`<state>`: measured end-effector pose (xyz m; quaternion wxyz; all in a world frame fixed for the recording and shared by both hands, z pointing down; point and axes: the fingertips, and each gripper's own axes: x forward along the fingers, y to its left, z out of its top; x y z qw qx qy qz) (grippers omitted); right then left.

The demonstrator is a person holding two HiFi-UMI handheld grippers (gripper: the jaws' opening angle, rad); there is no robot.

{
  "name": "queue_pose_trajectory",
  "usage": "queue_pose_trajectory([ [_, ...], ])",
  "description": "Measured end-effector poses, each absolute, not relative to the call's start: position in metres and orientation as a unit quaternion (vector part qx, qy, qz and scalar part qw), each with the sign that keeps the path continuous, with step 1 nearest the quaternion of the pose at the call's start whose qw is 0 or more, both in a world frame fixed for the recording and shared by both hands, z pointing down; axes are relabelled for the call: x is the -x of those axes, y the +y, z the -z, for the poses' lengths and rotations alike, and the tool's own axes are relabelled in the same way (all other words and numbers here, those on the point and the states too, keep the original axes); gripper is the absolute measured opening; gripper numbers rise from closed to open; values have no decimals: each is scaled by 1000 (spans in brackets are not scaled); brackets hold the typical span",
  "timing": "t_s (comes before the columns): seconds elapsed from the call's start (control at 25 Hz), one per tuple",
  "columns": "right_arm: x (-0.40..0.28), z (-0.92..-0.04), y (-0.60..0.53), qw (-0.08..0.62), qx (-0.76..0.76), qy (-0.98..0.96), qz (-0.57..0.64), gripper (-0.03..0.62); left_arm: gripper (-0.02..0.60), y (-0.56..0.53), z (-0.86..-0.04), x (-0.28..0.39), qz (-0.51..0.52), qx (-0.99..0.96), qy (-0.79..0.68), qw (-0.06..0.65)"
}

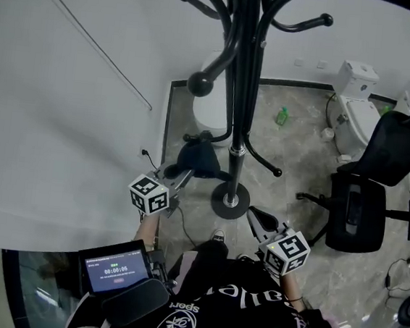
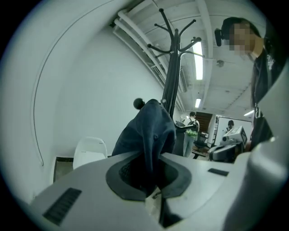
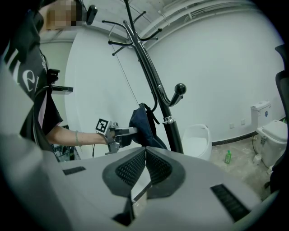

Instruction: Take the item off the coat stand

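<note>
A black coat stand point(image 1: 240, 90) rises from a round base on the floor in front of me. A dark blue cloth item point(image 1: 198, 159), cap-like, hangs at a low hook beside the pole. My left gripper point(image 1: 184, 173) is shut on its lower edge. In the left gripper view the blue cloth point(image 2: 149, 131) runs down between the pads of the left gripper point(image 2: 149, 180). The right gripper view shows the item point(image 3: 143, 124) pinched by the left gripper point(image 3: 131, 131), close to the stand point(image 3: 153, 90). My right gripper point(image 1: 256, 217) is shut and empty, low at the right of the base.
A curved white wall point(image 1: 65, 108) fills the left. A white bin point(image 1: 211, 109) stands behind the pole, and a green bottle point(image 1: 282, 117) lies on the floor. A toilet point(image 1: 355, 117) and a black office chair point(image 1: 377, 185) are at the right. A small screen point(image 1: 115, 268) sits near my body.
</note>
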<state>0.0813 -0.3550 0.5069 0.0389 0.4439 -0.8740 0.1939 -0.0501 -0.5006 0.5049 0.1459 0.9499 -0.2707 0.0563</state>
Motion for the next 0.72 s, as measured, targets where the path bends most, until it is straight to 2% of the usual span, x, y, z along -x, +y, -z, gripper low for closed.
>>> queue_pose_trajectory([
  [0.36,-80,-507,-340,40,-432,-880,-193,17,21,-489,-478,104,-35,-923,-363,122],
  [0.72,-90,-510,-313,54,-412,-890,-189,17,21,-429,-490,143,-5,-886,-435,159],
])
